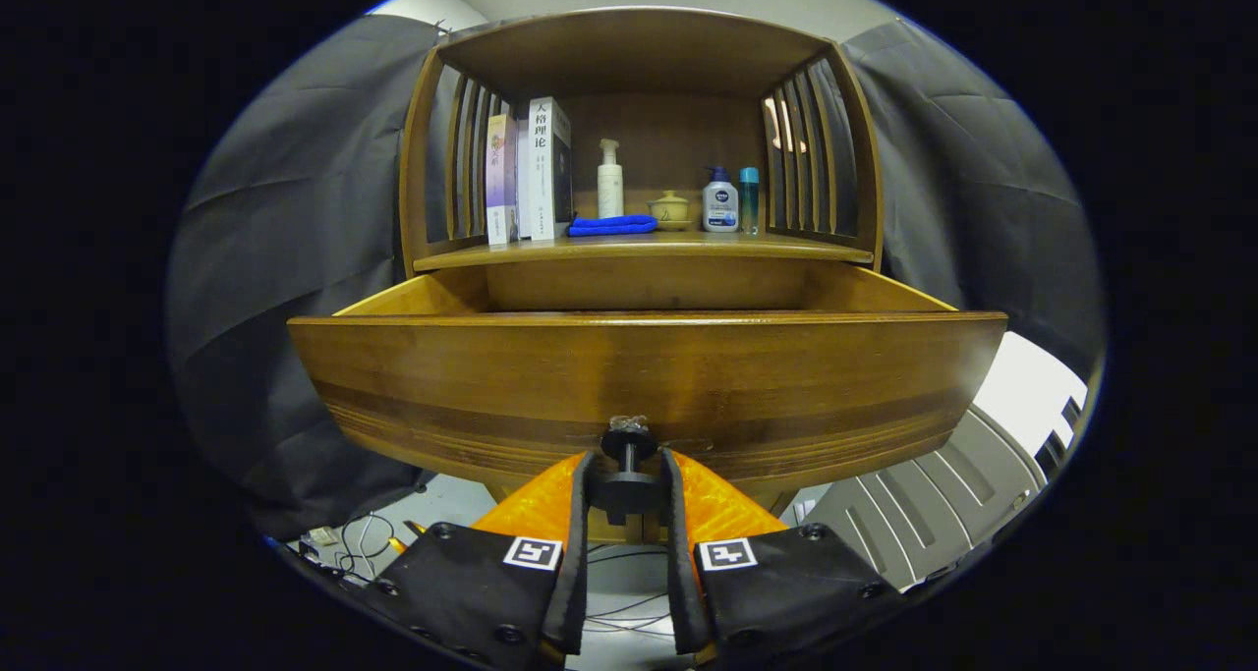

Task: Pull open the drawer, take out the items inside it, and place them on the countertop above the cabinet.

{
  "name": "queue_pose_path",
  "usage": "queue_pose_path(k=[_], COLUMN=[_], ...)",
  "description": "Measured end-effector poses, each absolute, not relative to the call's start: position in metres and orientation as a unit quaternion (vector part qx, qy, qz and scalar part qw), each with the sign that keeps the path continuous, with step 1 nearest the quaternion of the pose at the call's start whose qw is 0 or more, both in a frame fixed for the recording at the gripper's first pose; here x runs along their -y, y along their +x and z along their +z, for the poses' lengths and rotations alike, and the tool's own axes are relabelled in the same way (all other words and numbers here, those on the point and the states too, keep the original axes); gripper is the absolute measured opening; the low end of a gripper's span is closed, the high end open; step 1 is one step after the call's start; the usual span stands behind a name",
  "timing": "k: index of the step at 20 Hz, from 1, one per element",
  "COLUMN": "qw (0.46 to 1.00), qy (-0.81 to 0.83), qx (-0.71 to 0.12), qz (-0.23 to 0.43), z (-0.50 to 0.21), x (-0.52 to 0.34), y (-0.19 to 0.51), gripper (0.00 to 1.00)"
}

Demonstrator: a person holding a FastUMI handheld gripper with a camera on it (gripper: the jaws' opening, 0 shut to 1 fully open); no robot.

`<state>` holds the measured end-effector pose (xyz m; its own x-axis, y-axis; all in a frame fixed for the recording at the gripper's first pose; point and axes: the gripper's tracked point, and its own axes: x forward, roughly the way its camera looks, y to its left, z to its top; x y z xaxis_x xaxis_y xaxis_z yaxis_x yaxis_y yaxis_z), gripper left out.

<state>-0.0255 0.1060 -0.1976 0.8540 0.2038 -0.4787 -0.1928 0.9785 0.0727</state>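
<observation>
Dark metal is showing between the fingers of the gripper (pixel 629 475), where the small knob (pixel 629 445) of the drawer (pixel 649 386) is sitting; both fingers are pressing on its round base from either side, so the tongs are standing narrow and holding the knob. Behind the knob the wooden drawer front is spreading wide and is standing pulled well out from the cabinet (pixel 639 150). Its tall front is hiding the drawer's floor, so whatever is lying inside cannot be made out; only the tops of the side walls and the inner back wall are showing. Beyond the drawer the countertop (pixel 639 249) is running along above it, under a slatted wooden hutch. Toward the countertop's left end several books (pixel 531 170) are standing upright. Near its middle a blue cloth (pixel 612 225) is lying folded, with a white pump bottle (pixel 610 180) standing behind it and a small lidded pot (pixel 671 209) just to the right. Further toward the right end a white and blue pump bottle (pixel 720 201) and a slim teal bottle (pixel 749 199) are standing side by side. Below the drawer, cables (pixel 364 543) are trailing over the floor, partly cut off.
</observation>
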Motion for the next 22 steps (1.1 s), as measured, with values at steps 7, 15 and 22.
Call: queue_pose_path(k=[7, 15, 22], qw=[0.964, 0.977, 0.979], qy=[-0.002, -0.005, -0.002], qx=[-0.243, -0.181, -0.172], qz=[0.105, 0.115, 0.114], z=[-0.191, -0.139, -0.106], x=[-0.1, -0.106, -0.12], y=[-0.03, -0.027, 0.006], gripper=[0.51, 0.96, 0.96])
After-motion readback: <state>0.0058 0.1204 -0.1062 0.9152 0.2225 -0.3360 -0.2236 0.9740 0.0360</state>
